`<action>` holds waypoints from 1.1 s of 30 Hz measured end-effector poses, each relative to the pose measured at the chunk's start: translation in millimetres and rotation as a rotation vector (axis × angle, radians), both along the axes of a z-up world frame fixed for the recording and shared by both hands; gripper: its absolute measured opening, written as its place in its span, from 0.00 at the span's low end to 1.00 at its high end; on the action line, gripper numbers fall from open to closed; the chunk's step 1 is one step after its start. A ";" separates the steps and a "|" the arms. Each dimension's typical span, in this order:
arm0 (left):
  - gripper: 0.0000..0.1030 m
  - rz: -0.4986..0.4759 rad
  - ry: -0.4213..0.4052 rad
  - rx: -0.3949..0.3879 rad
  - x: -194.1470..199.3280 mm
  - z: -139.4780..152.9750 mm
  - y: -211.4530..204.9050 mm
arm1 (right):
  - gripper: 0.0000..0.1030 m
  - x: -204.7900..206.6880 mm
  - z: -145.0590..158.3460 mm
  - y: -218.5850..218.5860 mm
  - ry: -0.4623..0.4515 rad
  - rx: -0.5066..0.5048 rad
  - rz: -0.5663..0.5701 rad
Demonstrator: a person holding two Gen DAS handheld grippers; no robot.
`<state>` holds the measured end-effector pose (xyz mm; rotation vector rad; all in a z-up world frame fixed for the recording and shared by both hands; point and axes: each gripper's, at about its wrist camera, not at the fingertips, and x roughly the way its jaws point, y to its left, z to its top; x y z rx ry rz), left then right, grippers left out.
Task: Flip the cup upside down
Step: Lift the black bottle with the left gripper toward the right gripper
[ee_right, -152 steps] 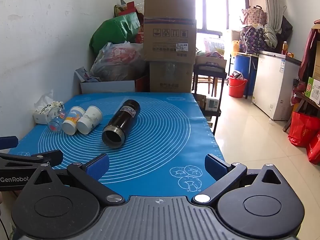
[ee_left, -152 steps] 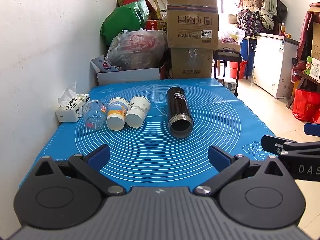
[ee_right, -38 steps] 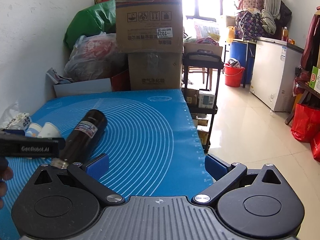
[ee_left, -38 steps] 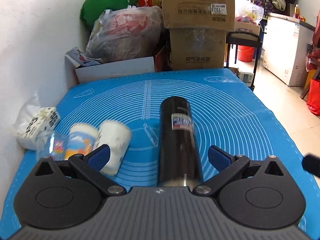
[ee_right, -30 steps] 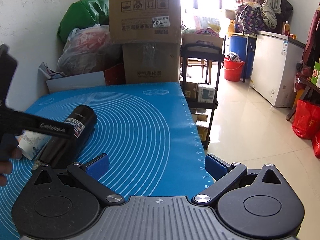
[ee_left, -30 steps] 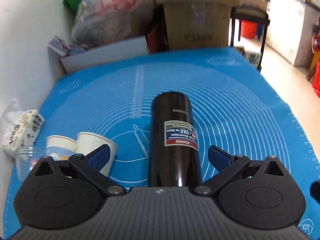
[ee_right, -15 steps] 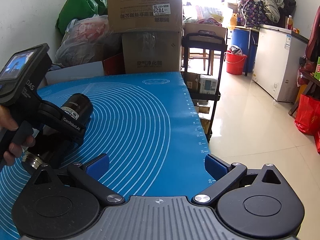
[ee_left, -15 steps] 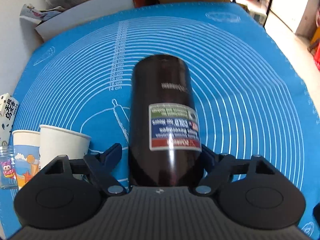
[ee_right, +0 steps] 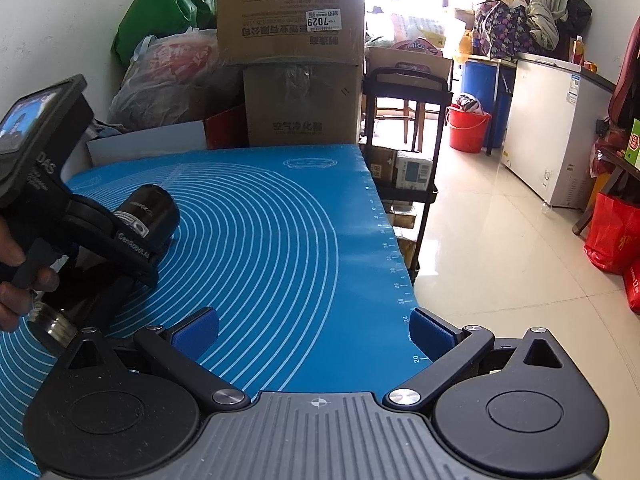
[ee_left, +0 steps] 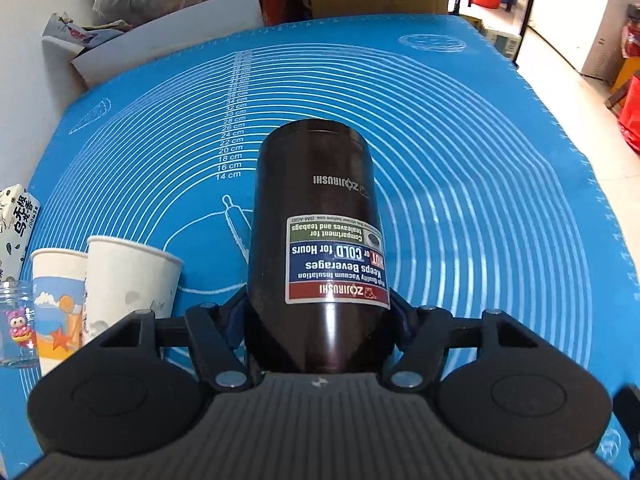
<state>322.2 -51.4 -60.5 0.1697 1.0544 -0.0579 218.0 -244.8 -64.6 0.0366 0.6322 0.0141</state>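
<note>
Left wrist view, left to right: tissue pack (ee_left: 18, 216) at far left of the left gripper (ee_left: 318, 320), then a small clear jar (ee_left: 16, 328), two paper cups (ee_left: 116, 280) lying side by side just left of its left finger. Left gripper is clamped on the dark thermos cup (ee_left: 316, 216), fingers on both sides near its open end; the closed base points away over the blue mat (ee_left: 480, 160). From the right wrist view the thermos cup (ee_right: 150, 210) is tilted, its steel mouth low and nearest the camera. Right gripper (ee_right: 314, 330) sits well right of it, jaws wide apart, nothing between them, over the mat's edge.
</note>
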 end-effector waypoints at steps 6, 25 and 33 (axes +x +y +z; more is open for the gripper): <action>0.66 -0.007 -0.035 -0.013 -33.9 15.9 7.1 | 1.00 -11.5 4.2 1.5 -0.008 0.000 0.006; 0.66 -0.008 0.044 -0.043 -114.5 -9.4 17.1 | 1.00 -63.6 5.1 11.5 0.040 0.018 0.006; 0.66 0.003 0.043 -0.051 -116.5 -15.0 18.1 | 1.00 -67.3 2.7 15.6 0.054 0.015 0.006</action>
